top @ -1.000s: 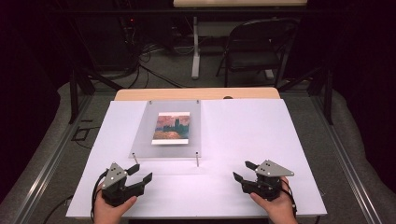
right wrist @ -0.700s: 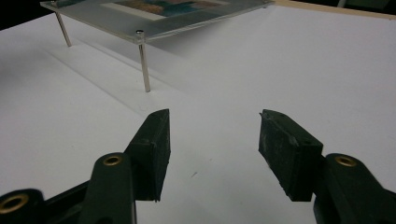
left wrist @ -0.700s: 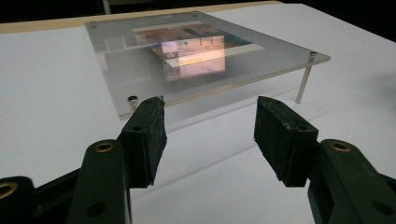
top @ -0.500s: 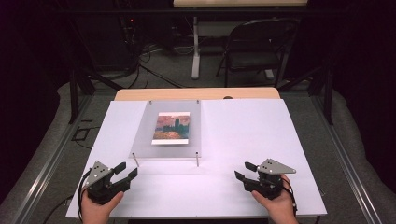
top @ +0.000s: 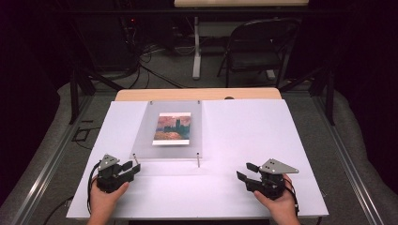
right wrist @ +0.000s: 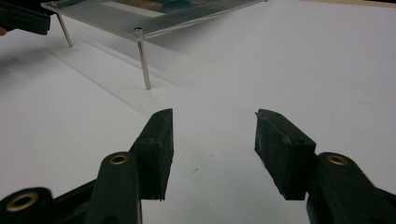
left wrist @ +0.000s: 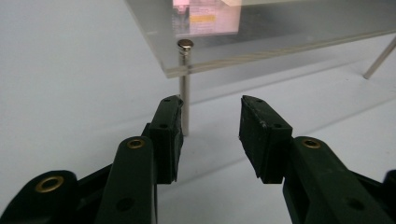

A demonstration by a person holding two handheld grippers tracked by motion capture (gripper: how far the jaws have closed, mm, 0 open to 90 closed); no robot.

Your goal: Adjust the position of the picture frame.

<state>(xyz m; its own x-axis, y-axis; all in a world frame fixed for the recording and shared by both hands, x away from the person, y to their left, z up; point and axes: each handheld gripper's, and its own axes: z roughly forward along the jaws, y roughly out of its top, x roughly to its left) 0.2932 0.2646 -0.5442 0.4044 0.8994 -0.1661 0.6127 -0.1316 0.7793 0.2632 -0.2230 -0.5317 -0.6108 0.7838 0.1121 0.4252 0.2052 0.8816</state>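
The acrylic frame (top: 168,131) is standing on four thin metal legs on the white desk (top: 244,140), left of centre, and is carrying a small picture (top: 172,128) under its clear plate. The left claw (top: 130,168) is sitting at the frame's near left corner; its jaws have just been closing, yet they are standing partly open with nothing between the pads. In the left gripper view, the corner leg (left wrist: 185,88) is rising just beyond the left-hand pad, beside the gap and not inside it. The right claw (top: 246,171) is resting low over bare desk, well apart from the frame, jaws parted and gripping nothing.
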